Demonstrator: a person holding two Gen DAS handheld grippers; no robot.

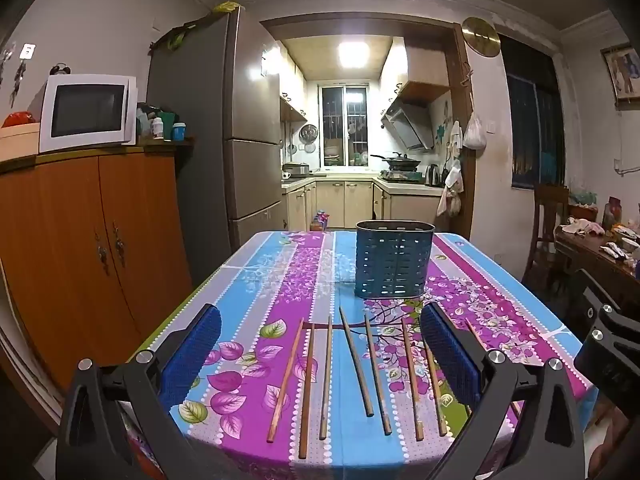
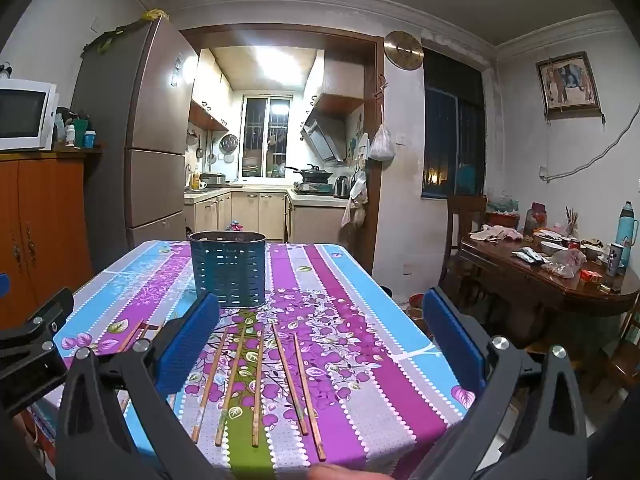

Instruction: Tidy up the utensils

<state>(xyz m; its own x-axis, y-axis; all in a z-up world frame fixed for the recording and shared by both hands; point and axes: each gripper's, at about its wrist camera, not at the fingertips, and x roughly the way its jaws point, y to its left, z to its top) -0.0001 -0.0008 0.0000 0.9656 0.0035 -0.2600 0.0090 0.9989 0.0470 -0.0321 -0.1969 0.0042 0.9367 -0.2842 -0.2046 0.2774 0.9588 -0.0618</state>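
Note:
Several wooden chopsticks [image 1: 357, 367] lie side by side on the flowered tablecloth near the table's front edge; they also show in the right wrist view [image 2: 256, 384]. A dark blue slotted utensil holder [image 1: 393, 263] stands upright behind them; it also shows in the right wrist view [image 2: 228, 268]. My left gripper [image 1: 320, 344] is open and empty, held above the chopsticks. My right gripper [image 2: 320, 336] is open and empty, above the right-hand chopsticks. Part of the right gripper shows at the left wrist view's right edge [image 1: 612, 344].
The table [image 1: 256, 264] has edges on the left, right and front. An orange cabinet [image 1: 92, 240] with a microwave [image 1: 86, 112] stands on the left, a fridge [image 1: 224, 132] behind it. A cluttered wooden table [image 2: 560, 276] and chair [image 2: 464, 220] stand on the right.

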